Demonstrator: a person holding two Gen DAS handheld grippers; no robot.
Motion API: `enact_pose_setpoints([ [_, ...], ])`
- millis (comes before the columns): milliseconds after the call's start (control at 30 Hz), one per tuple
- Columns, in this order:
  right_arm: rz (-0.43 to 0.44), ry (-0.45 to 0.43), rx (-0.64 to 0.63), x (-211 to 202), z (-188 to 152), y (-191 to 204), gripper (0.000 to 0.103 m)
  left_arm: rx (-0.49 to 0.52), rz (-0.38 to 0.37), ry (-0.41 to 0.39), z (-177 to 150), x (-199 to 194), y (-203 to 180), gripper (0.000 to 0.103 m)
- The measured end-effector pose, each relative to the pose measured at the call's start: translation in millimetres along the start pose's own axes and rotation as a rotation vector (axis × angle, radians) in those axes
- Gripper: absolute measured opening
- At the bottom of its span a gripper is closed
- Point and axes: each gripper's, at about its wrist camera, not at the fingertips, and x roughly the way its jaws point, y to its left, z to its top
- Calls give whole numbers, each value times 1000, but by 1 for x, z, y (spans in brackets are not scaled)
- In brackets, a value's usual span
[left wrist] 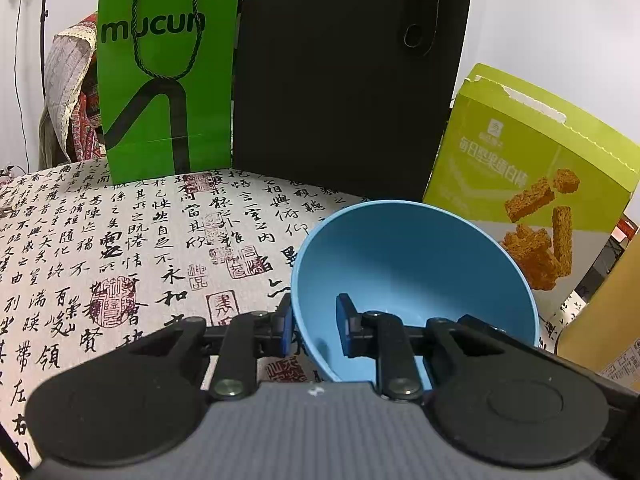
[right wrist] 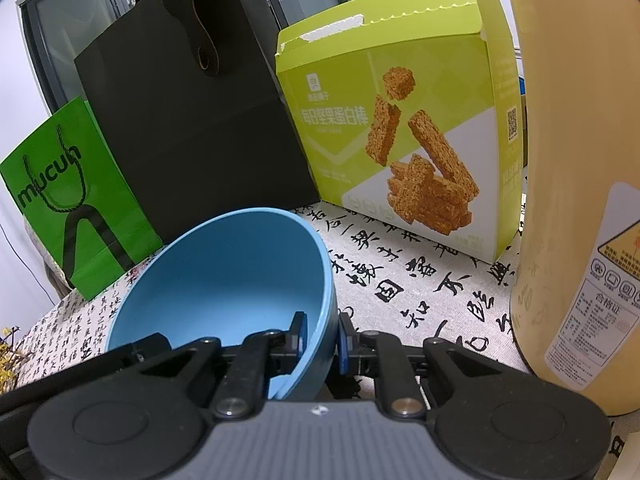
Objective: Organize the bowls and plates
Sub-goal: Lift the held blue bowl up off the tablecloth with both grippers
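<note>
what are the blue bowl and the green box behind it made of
Blue bowl: probably matte plastic or melamine; even colour, soft sheen, thin rim. Green box: printed cardboard; torn perforated top, folded flap.

A table covered by a cloth [left wrist: 132,240] printed with black calligraphy carries a green paper bag [left wrist: 166,80], a black bag [left wrist: 344,80], a lime snack box [right wrist: 400,128] and a tall beige container [right wrist: 576,160], possibly a bottle.
</note>
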Motion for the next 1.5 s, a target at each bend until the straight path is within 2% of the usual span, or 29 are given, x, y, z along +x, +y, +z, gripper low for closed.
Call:
enact_pose_setpoints([
  [267, 2, 0, 2, 0, 0, 0, 15, -14, -1, 5, 1, 1, 3, 19],
  [900, 5, -13, -13, -4, 0, 4, 15, -35, 26, 39, 2, 4, 4, 19],
  [1000, 5, -13, -14, -4, 0, 4, 15, -36, 23, 61, 1, 7, 3, 24],
  [1067, 5, -13, -14, -4, 0, 4, 15, -50, 16, 66, 2, 7, 5, 38],
  [1200, 5, -14, -14, -4, 0, 4, 15, -51, 21, 47, 3, 2, 5, 55],
  [1300, 7, -16, -16, -5, 0, 5, 15, -31, 20, 52, 3, 3, 1, 56],
  [1500, 8, -18, -17, -6, 1, 5, 15, -29, -2, 62, 2, 4, 1, 49],
])
